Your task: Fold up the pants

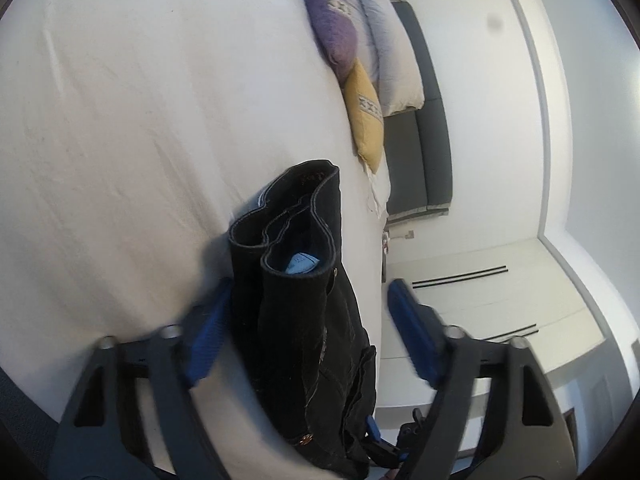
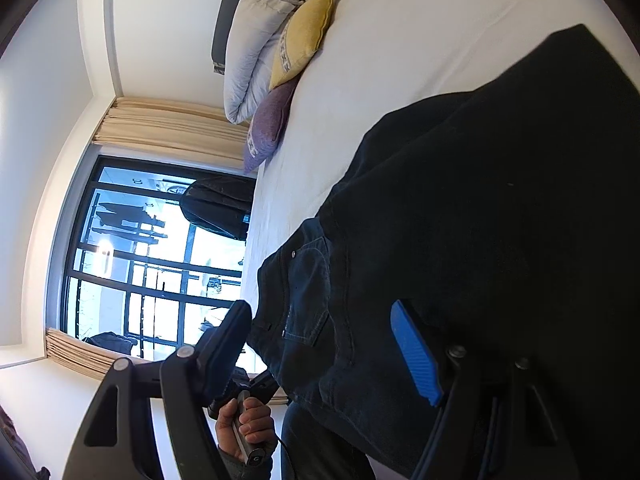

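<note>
Left wrist view is filled mostly by the bed (image 1: 140,120), its white sheet spreading wide under everything, and the right wrist view shows the same bed (image 2: 400,60) running up to the headboard end. On it lie the black pants (image 2: 500,220), a big dark mass covering the right half of the right wrist view; in the left wrist view the pants (image 1: 296,280) show as a folded bundle with stitched edges stacked in layers and a pale label tucked inside. At the head of the bed a rolled pale duvet (image 1: 380,40) sits beside a purple cushion (image 1: 332,28) and a yellow cushion (image 1: 364,120), the two cushions touching. My left gripper (image 1: 308,336) has its jaws spread wide on either side of the bundle, the blue pads clear of the cloth. My right gripper (image 2: 328,344) also has its jaws wide apart, with the pocket part of the pants lying between them and one blue pad over the dark fabric. My left hand (image 2: 244,428) shows low in the right wrist view, wrapped round a handle.
</note>
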### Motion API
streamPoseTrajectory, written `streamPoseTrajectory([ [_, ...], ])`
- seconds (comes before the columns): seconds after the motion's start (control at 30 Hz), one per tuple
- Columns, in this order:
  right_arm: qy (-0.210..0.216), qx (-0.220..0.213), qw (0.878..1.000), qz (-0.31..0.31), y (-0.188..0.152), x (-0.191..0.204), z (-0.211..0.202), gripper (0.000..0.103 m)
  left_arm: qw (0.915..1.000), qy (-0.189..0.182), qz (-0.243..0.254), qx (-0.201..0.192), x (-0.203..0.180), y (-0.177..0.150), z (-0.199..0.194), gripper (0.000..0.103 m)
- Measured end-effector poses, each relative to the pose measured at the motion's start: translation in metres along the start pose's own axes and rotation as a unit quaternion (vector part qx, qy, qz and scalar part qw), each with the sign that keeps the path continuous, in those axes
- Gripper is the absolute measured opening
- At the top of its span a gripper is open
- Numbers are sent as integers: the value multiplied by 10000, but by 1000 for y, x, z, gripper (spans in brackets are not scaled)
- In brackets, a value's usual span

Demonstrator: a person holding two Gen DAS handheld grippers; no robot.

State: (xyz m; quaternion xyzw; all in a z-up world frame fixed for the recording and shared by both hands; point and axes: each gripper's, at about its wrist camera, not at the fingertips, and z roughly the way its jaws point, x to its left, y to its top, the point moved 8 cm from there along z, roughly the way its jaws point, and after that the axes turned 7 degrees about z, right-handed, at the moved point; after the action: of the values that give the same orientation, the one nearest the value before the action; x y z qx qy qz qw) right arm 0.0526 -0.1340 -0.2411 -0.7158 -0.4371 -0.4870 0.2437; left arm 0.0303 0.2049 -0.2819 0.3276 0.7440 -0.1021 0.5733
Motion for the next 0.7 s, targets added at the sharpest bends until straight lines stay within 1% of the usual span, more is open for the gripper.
streamPoseTrajectory([
  [0.03, -9, 43, 10000, -34, 0, 2, 5, 75, 10000, 61, -51, 32, -2, 0, 1, 47],
  [0.07, -26, 72, 10000, -63, 1, 2, 10, 75, 9999, 80, -115, 70, -1, -1, 3, 34],
  [0.1, -51, 103, 9999, -80, 1, 2, 15, 75, 9998, 81, -156, 96, -1, -1, 6, 31],
  [0.17, -101, 160, 9998, -115, 1, 3, 22, 75, 9996, 189, -157, 114, 2, -2, 10, 30],
  [0.23, -124, 175, 9997, -137, 1, 4, 26, 75, 9996, 196, -197, 92, 3, -2, 12, 18],
  [0.27, -125, 175, 9997, -132, 1, 4, 27, 75, 9996, 200, -199, 93, 4, -2, 12, 15],
  [0.43, -173, 145, 9997, -70, 6, 0, 28, 75, 9997, 180, -107, 81, 3, 1, 10, 12],
  [0.5, -267, 147, 9995, -74, 7, -3, 29, 75, 9994, 297, 178, 81, -8, -1, 13, 12],
  [0.53, -290, 154, 9994, -64, 7, -3, 30, 75, 9979, 413, 487, 91, -19, -3, 15, 12],
  [0.57, -290, 153, 9995, -34, 7, -4, 29, 75, 9942, 566, 905, 123, -35, -6, 18, 12],
  [0.6, -267, 148, 9995, -4, 7, -4, 28, 75, 9872, 747, 1399, 172, -53, -11, 22, 12],
  [0.63, -234, 151, 9996, 43, 8, -3, 27, 75, 9711, 965, 2164, 274, -82, -22, 31, 12],
  [0.67, -185, 152, 9996, 127, 9, -3, 26, 75, 9493, 1136, 2906, 377, -108, -38, 41, 12],
  [0.7, -141, 140, 9996, 195, 11, -3, 25, 75, 9225, 1268, 3612, 498, -131, -59, 52, 12],
])
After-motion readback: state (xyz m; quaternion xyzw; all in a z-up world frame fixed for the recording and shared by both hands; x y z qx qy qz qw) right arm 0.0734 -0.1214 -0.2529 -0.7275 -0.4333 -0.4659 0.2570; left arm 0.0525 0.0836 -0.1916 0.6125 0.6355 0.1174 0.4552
